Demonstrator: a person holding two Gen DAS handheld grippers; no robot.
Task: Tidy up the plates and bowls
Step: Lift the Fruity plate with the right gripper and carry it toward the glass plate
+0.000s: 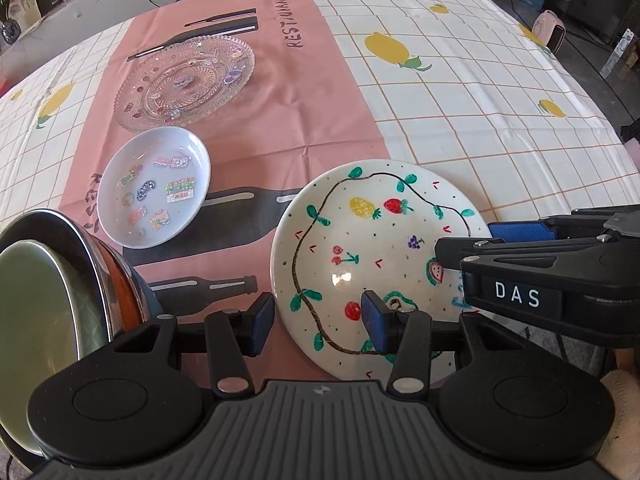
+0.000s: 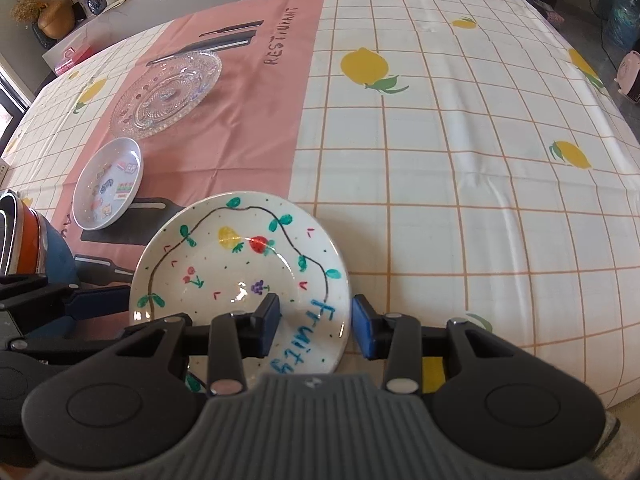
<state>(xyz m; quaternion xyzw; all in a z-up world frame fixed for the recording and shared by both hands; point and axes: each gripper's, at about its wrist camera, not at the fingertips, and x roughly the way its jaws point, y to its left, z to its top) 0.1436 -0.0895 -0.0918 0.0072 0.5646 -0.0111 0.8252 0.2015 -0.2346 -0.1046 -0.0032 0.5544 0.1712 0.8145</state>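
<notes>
You are working over a fruit-painted plate (image 2: 240, 264) lying near the front edge of the tabletop (image 2: 460, 200), half on the pink strip of the cloth and half on the checked part.

Your right gripper (image 2: 316, 330) is straddling the plate's near right rim: one blue pad is sitting over the painted lettering, the other is hanging just outside the rim, and the jaws are standing apart, not yet pressing on anything.

Your left gripper (image 1: 320, 320) is bracketing the plate's near left rim, one pad over the glaze and one off it, jaws likewise released.

The plate is looking like glazed ceramic: stiff, fairly heavy for a single pinch, glossy and probably slippery, and likely to chip if it is dropped. The raised rim is the sensible place to take hold, one pad above and one beneath, since the flat middle is offering nothing to grip. A rim pinch on one side will probably let the far side sag, so you are likely better off lifting with both sides supported.

Towards the left edge a small white dish (image 1: 154, 186) with stickers is resting, and beyond it a clear glass plate (image 1: 184, 82), both on the pink strip. A stack of bowls (image 1: 60, 292) is standing at the near left corner.
</notes>
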